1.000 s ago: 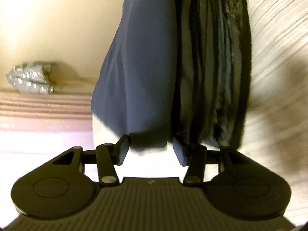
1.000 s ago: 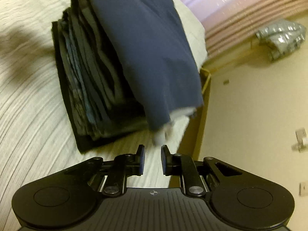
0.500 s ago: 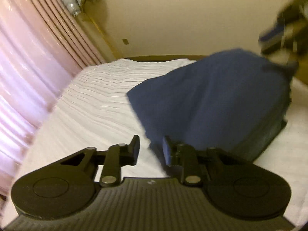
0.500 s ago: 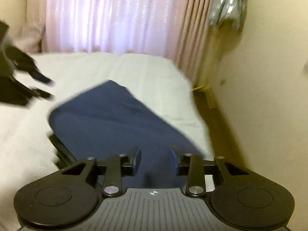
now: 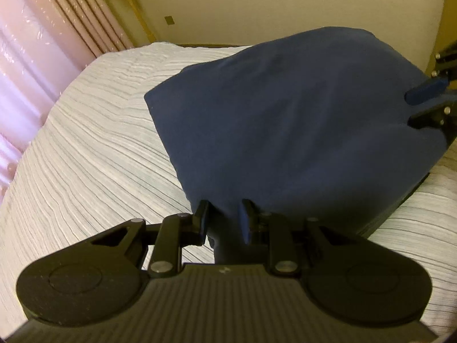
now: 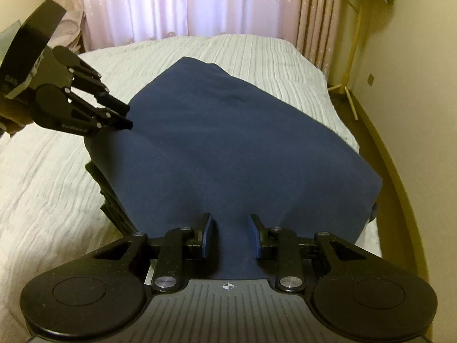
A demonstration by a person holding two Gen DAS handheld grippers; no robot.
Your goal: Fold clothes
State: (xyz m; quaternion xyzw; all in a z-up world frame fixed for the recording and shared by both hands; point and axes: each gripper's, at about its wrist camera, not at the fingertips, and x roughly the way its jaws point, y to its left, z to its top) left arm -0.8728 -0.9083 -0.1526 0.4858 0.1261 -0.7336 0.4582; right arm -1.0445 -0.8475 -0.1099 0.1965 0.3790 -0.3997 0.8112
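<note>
A navy blue garment (image 5: 300,120) lies folded on top of a stack of dark folded clothes (image 6: 110,208) on the bed. My left gripper (image 5: 224,221) has its jaws part open around the garment's near corner, with cloth between them. My right gripper (image 6: 230,235) is likewise part open around the opposite near edge of the navy garment (image 6: 228,131). The right gripper shows at the right edge of the left wrist view (image 5: 425,103), and the left gripper shows at the left of the right wrist view (image 6: 114,114). Neither jaw pair presses the cloth visibly.
The bed has a white ribbed cover (image 5: 85,148). Pink curtains (image 6: 200,3) hang behind the bed. A beige wall (image 5: 285,3) and a wooden bed frame edge (image 6: 400,188) lie to the right of the stack.
Both grippers swung from looking down at the stack's side to level views over the navy garment, and now sit at its two opposite edges with cloth between the jaws.
</note>
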